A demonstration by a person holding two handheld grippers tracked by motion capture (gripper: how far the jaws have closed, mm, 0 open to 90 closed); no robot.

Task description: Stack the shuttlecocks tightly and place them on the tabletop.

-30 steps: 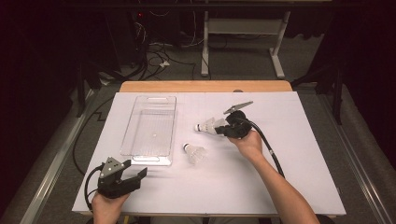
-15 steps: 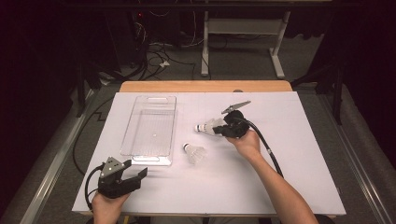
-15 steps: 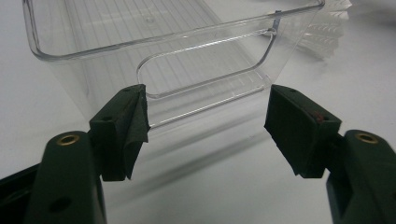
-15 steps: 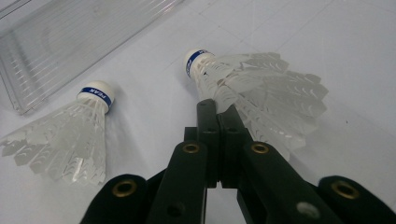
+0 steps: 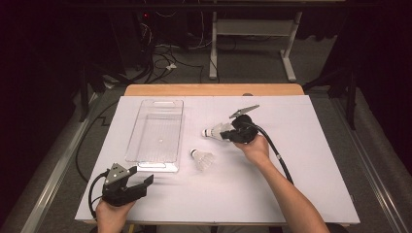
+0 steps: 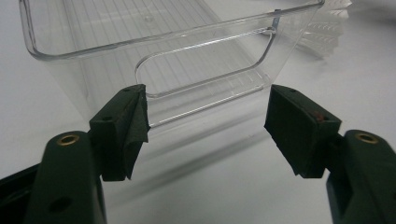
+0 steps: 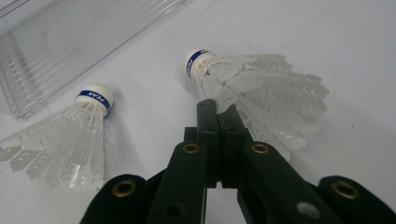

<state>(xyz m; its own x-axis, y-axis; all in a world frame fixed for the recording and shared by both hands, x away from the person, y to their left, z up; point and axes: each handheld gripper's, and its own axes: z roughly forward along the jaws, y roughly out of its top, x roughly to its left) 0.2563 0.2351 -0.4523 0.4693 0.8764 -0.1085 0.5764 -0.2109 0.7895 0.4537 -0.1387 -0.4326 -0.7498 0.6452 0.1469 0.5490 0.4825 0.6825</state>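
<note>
Right tongs (image 7: 217, 109) clenched on a shuttlecock's (image 7: 261, 93) feather edge, left tongs (image 6: 208, 119) released, near clear tray (image 6: 154, 51)

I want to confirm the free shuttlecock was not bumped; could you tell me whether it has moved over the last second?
No. The loose shuttlecock lies at the same spot beside the clear tray's near right corner as before.

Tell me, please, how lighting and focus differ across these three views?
High view: white table brightly lit, surroundings nearly black. Left gripper view: clear bin catches glare lines along its rim; shuttlecock behind looks soft. Right gripper view: held shuttlecock sharp, the right claw dark and slightly blurred.
</note>
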